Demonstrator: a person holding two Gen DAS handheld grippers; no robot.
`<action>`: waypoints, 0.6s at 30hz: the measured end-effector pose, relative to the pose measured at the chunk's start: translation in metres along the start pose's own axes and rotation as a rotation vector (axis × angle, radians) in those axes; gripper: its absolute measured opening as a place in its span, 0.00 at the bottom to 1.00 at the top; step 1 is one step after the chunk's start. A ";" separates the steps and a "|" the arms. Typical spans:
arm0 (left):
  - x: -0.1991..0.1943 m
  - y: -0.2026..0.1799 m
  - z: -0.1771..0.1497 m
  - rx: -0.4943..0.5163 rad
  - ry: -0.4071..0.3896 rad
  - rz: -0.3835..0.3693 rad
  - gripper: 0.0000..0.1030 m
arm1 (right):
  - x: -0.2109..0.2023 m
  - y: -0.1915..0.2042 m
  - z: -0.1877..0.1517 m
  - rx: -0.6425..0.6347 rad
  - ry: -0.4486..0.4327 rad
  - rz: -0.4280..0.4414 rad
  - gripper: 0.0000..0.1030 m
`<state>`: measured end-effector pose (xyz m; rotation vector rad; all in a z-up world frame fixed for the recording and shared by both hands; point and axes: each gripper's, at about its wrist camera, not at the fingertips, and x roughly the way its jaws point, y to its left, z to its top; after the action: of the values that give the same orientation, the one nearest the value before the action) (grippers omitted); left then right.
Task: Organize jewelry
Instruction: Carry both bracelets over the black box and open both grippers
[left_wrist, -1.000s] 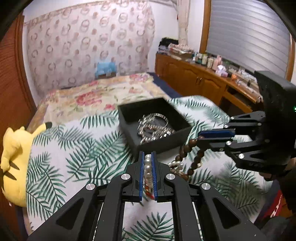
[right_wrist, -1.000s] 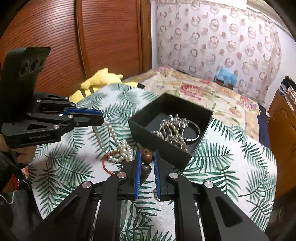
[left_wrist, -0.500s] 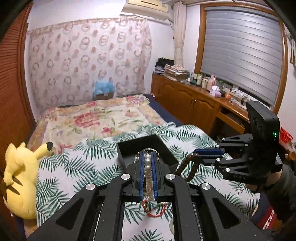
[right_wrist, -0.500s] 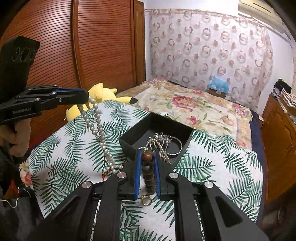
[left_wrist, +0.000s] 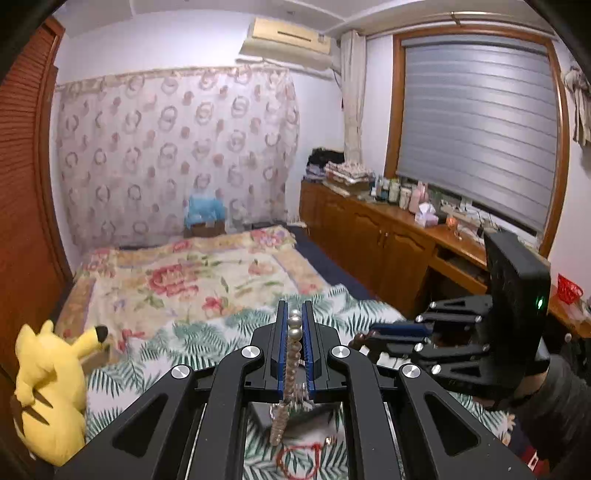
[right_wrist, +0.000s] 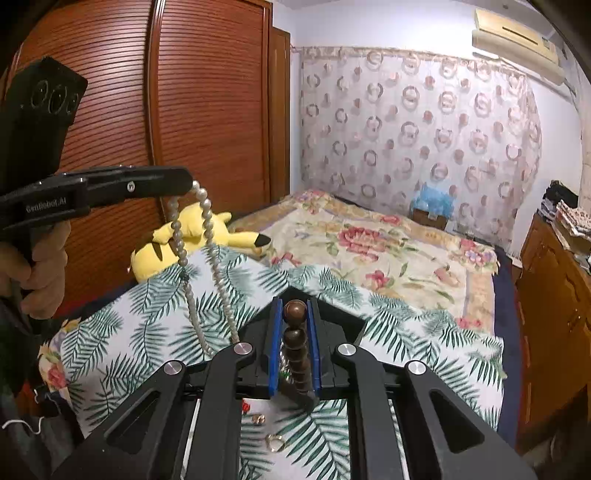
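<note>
My left gripper (left_wrist: 294, 320) is shut on a white pearl necklace (left_wrist: 291, 354) that hangs down from it; in the right wrist view the left gripper (right_wrist: 184, 181) holds the pearl necklace (right_wrist: 207, 266) high above the leaf-print cloth. My right gripper (right_wrist: 294, 310) is shut on a brown wooden bead bracelet (right_wrist: 295, 343); it shows in the left wrist view (left_wrist: 373, 332) at the right, at about the same height. The black jewelry box (left_wrist: 258, 411) is mostly hidden below the left gripper. A red cord bracelet (left_wrist: 295, 461) and gold rings (right_wrist: 275, 441) lie on the cloth.
The leaf-print cloth (right_wrist: 140, 332) covers the surface. A yellow plush toy (left_wrist: 48, 387) sits at its left edge. A floral bed (right_wrist: 369, 243) lies behind, a wooden cabinet (left_wrist: 388, 240) with bottles on the right, a brown louvred wardrobe (right_wrist: 184, 110) on the left.
Both grippers have risen well above the cloth, lifting the pearl necklace and the wooden bead bracelet. The box has dropped out of sight beneath the fingers.
</note>
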<state>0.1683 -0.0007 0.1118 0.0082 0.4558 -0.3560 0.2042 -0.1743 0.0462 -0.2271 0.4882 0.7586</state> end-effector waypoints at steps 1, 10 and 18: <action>0.001 0.000 0.005 0.001 -0.008 0.000 0.06 | 0.001 -0.002 0.003 0.001 -0.005 0.000 0.14; 0.018 0.002 0.029 -0.001 -0.027 0.004 0.06 | 0.014 -0.015 0.016 0.018 -0.019 0.006 0.14; 0.069 0.016 0.000 -0.022 0.096 0.036 0.06 | 0.053 -0.022 -0.006 0.066 0.053 0.028 0.14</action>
<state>0.2315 -0.0093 0.0807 0.0121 0.5537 -0.3159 0.2510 -0.1604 0.0154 -0.1793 0.5668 0.7644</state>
